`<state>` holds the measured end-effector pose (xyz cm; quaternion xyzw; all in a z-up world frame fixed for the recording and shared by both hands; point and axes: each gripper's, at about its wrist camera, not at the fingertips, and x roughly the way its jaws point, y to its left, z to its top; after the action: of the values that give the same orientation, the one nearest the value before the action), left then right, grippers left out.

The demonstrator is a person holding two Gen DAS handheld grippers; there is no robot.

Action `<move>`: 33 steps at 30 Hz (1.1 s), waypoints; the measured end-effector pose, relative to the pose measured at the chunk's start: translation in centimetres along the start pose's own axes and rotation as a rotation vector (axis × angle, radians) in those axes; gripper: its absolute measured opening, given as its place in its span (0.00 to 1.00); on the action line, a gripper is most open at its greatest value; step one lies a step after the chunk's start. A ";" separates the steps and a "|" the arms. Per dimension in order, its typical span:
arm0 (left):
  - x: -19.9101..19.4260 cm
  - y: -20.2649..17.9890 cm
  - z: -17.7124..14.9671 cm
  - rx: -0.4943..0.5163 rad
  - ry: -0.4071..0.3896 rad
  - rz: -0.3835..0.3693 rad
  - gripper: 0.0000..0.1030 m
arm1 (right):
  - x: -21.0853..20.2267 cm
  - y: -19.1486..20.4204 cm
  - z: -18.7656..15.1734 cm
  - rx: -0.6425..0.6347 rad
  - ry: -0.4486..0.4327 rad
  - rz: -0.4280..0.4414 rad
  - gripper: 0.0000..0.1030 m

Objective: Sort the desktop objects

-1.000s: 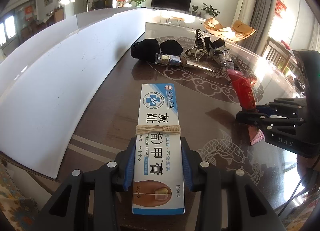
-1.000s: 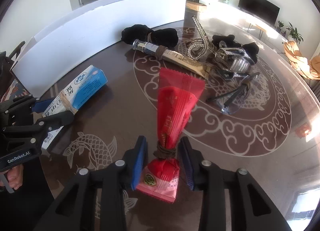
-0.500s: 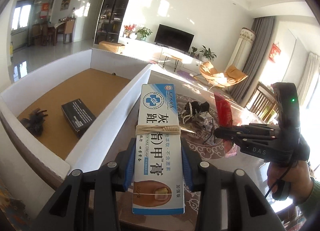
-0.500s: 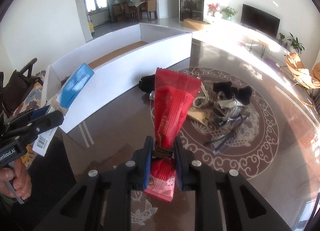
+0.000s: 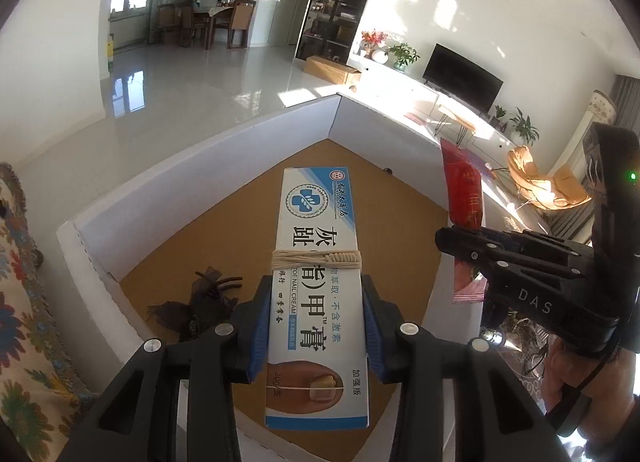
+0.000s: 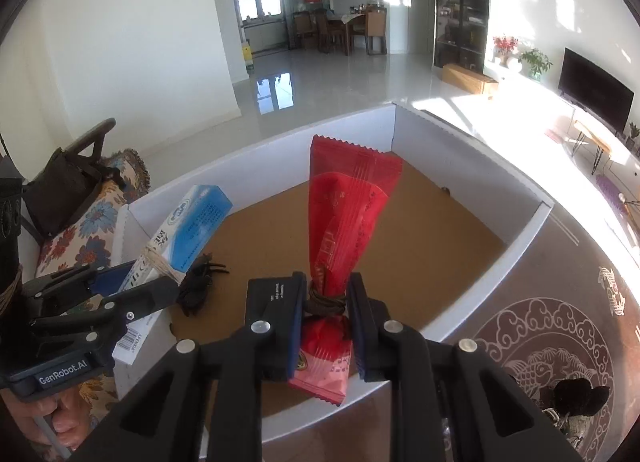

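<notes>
My left gripper [image 5: 316,326] is shut on a white and blue nail cream box [image 5: 316,258] bound with a rubber band, held in the air over the white-walled box [image 5: 208,182] with its brown floor. My right gripper [image 6: 324,318] is shut on a red snack packet [image 6: 344,214] tied with a dark band, also above that white-walled box [image 6: 516,250]. Each gripper shows in the other's view: the right gripper [image 5: 452,238] with the red packet [image 5: 464,190], the left gripper [image 6: 132,290] with the cream box [image 6: 188,230].
A dark hair clip [image 5: 200,302] lies on the box floor near the front left; part of a black box [image 6: 276,294] shows behind my right fingers. Dark items [image 6: 576,394] lie on the patterned table [image 6: 560,322] at right. A floral cushion [image 5: 24,302] is left of the box.
Both grippers rose from the table and swung left over the white-walled box, each carrying its item. The grips have not changed.
</notes>
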<state>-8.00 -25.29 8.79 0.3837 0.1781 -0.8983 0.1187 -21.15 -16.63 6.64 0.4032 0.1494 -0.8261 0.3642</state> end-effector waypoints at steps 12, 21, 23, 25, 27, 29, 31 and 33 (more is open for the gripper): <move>5.6 -0.8 0.0 0.037 0.165 0.135 0.84 | 5.9 0.7 0.7 -0.017 0.092 -0.066 0.77; 4.4 0.5 -0.1 -0.020 0.117 0.128 0.98 | 0.6 -0.9 -0.2 0.038 -0.011 -0.071 0.80; 3.8 -0.1 -0.4 -0.005 0.097 0.130 0.98 | -1.3 -2.0 -0.9 0.064 -0.044 -0.067 0.83; 2.6 -0.9 -0.9 0.017 0.061 0.124 0.98 | -3.3 -2.8 -2.2 0.083 -0.083 -0.066 0.86; 1.1 -2.2 -1.3 0.049 0.013 0.120 0.98 | -5.5 -3.7 -4.1 0.100 -0.118 -0.082 0.88; -0.7 -3.6 -1.7 0.079 -0.040 0.107 0.98 | -7.8 -4.7 -6.9 0.122 -0.144 -0.116 0.90; -2.7 -5.3 -2.5 0.108 -0.092 0.067 0.98 | -10.0 -5.8 -10.6 0.146 -0.167 -0.163 0.92; -4.5 -7.2 -3.3 0.139 -0.134 0.012 0.98 | -11.9 -6.8 -15.0 0.159 -0.179 -0.230 0.93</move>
<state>-5.28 -17.03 11.62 0.3313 0.1049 -0.9314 0.1087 -12.84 1.84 6.08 0.3357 0.0956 -0.9042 0.2462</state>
